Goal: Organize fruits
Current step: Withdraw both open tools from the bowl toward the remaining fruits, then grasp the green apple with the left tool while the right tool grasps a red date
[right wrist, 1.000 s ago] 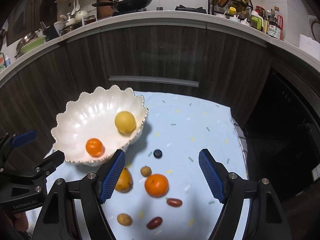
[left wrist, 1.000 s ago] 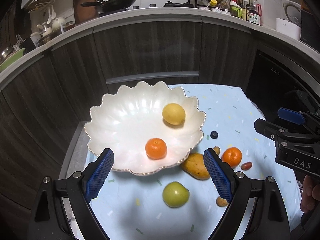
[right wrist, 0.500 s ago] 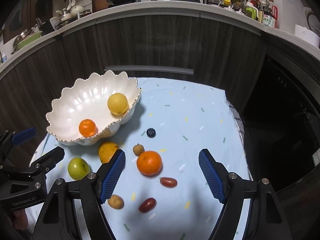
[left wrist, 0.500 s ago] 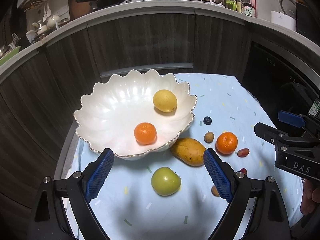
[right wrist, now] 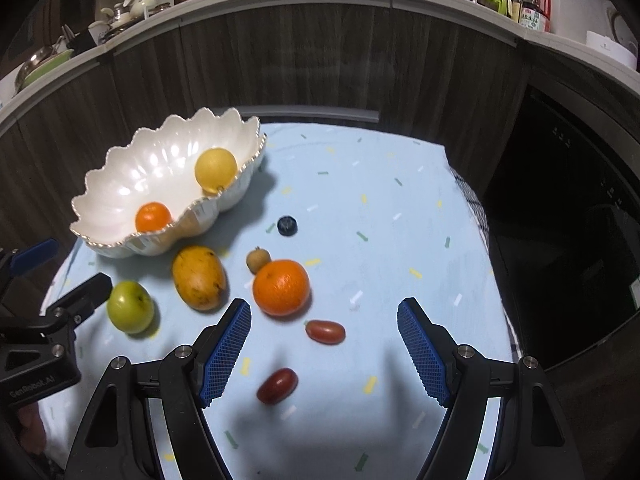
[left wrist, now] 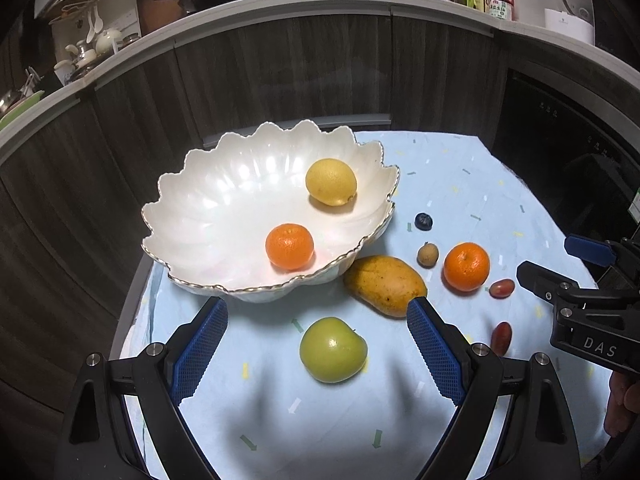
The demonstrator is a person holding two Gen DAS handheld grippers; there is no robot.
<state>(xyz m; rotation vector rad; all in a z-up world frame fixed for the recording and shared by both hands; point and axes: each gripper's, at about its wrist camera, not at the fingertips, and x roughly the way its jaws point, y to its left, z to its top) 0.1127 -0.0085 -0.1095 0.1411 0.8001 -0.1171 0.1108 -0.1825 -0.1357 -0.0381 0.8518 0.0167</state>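
A lemon (left wrist: 331,181) and an orange (left wrist: 289,246) are already held in the bowl (left wrist: 208,216) at the table's far left corner. Mango (left wrist: 385,285), apple (left wrist: 333,349), second orange (right wrist: 281,287) and small fruits are left on the cloth (right wrist: 360,200). Both grippers, left (left wrist: 316,354) and right (right wrist: 324,350), are spread wide, empty.

Bowl (right wrist: 120,184): holds lemon (right wrist: 215,170), small orange (right wrist: 153,217)
Mango (right wrist: 199,276): just in front of bowl
Big orange (right wrist: 281,287): right of mango
Right tongs (right wrist: 324,312): wide apart, empty, over two red fruits (right wrist: 325,332)
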